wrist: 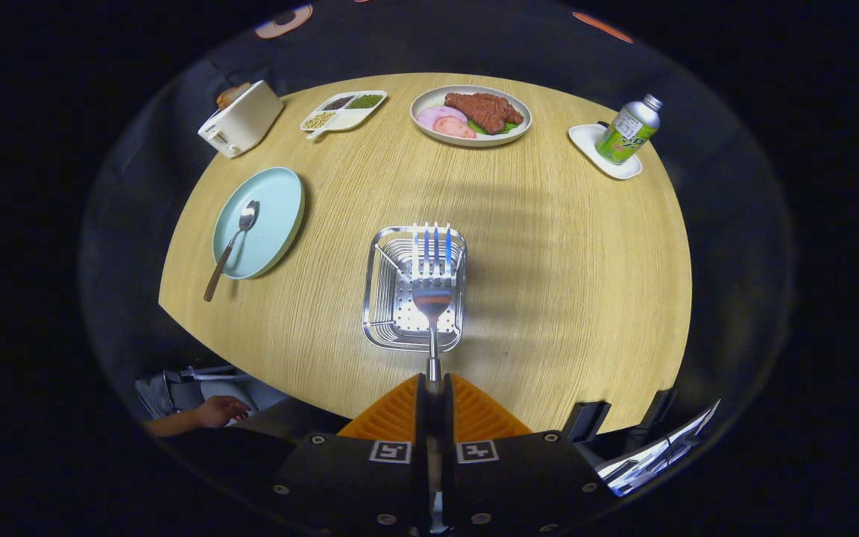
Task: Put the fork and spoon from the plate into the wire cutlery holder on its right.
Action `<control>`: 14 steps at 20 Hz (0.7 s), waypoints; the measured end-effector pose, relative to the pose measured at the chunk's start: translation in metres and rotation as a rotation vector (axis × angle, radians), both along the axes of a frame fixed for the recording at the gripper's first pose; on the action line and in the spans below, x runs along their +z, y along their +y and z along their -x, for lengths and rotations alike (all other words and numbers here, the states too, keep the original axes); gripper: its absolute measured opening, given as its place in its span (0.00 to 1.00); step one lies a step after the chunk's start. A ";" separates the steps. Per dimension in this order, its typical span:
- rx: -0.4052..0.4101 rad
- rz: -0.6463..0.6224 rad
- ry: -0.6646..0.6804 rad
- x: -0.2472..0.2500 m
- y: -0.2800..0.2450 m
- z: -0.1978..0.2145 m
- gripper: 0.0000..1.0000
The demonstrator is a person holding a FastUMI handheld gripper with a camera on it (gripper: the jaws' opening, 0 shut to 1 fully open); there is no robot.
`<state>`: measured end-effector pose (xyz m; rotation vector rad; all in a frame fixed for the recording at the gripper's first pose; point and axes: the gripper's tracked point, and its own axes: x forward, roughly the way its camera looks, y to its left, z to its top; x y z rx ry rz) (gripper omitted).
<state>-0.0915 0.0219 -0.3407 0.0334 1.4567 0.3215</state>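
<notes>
Gripper view: my gripper (pixel 433 388) is clamped on the shiny steel fork (pixel 432 280), tines over the square wire cutlery holder (pixel 379 298) mid-frame, perhaps above it. Left, the steel spoon (pixel 234 242) lies on the pale blue round plate (pixel 277 209).

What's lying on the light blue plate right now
A spoon lies on the light blue plate, bowl on the plate and handle sticking out over its near rim. The plate under the spoon is covered. The fork is clamped in the claw, above the wire cutlery holder.
</notes>
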 end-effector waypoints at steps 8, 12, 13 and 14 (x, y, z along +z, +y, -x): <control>-0.055 -0.098 -0.023 -0.002 -0.001 -0.017 0.11; -0.071 -0.125 -0.107 0.004 -0.004 -0.040 0.21; -0.087 -0.141 -0.121 0.007 -0.003 -0.043 0.24; -0.110 -0.152 -0.132 0.010 -0.002 -0.046 0.25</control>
